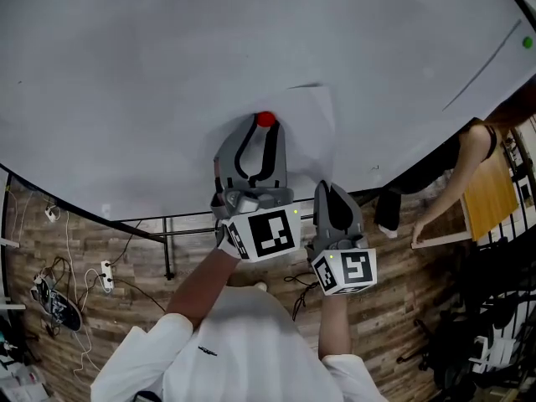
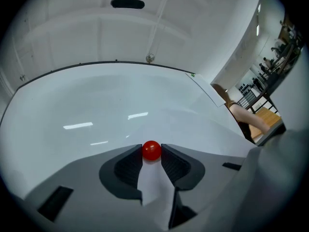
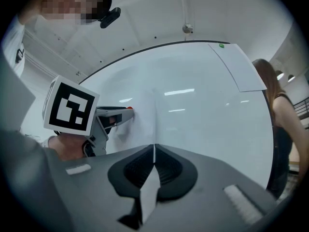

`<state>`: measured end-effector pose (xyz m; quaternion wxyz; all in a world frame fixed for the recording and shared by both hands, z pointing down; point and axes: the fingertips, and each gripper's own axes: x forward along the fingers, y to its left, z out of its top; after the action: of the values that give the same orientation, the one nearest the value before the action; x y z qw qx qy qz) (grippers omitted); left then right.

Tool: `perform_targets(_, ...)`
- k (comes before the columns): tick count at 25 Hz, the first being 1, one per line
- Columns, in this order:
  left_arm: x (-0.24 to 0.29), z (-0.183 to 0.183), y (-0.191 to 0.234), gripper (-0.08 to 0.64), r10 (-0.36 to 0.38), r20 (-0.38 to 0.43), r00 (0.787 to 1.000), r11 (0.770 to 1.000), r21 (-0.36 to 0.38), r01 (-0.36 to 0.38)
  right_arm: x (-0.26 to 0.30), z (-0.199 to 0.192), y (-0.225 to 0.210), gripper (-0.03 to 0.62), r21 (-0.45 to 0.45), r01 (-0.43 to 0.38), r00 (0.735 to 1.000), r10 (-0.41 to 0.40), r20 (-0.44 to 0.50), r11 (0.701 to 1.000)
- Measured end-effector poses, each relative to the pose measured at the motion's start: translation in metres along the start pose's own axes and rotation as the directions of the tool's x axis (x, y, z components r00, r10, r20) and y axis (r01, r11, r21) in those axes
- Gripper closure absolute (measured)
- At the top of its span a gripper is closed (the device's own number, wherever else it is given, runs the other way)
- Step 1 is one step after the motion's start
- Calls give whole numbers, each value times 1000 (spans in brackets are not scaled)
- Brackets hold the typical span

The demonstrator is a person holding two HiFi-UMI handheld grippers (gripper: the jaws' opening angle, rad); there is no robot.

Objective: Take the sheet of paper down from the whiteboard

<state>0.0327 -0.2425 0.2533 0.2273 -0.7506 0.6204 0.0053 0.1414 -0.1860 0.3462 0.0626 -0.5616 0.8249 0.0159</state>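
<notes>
Grey plastic fingers of the left gripper (image 2: pixel 151 155) are closed on a small red round magnet (image 2: pixel 151 150), one pad on each side of it. This magnet pins the thin white sheet of paper (image 1: pixel 311 124) against the wide glossy whiteboard (image 1: pixel 167 74). No bench is in view, so the board's edges serve for places: the sheet hangs low on the board, close above its bottom edge and about midway along it. The magnet sits at the sheet's upper left corner.

To the right, the right gripper (image 3: pixel 154 153) has its fingers shut flat on the paper's free right-hand edge, which shows as a thin white line between the pads.

The paper looks very light and limp, and I judge that it will tear or crease easily if pulled while pinned. The magnet probably has to come off first, pulled straight away from the board, while the edge pinch keeps the sheet from dropping. Its smooth round shape could slip from the pads.

Farther right, near the board's top right corner, a second white sheet (image 3: pixel 236 66) hangs under a small green magnet (image 3: pixel 221 45), and a person (image 3: pixel 282 129) stands beyond the right edge.
</notes>
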Motion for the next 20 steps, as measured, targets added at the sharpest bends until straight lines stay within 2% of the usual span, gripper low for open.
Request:
perform_targets(6,-2,3,2,439,-64,7,998,996,-61,64,-3,1,1,581,3,13,1000,-13,0,1000)
perform_targets(12,-5,-1,4,439,-125,-14,992,988,-91,123,-3,2,1,583,25,43,999,-43,9,999)
perform_targets(20,-28,-13,5,439,-220,-25,975,966,-146,214,-6,5,10,583,37,92,995,-93,29,995)
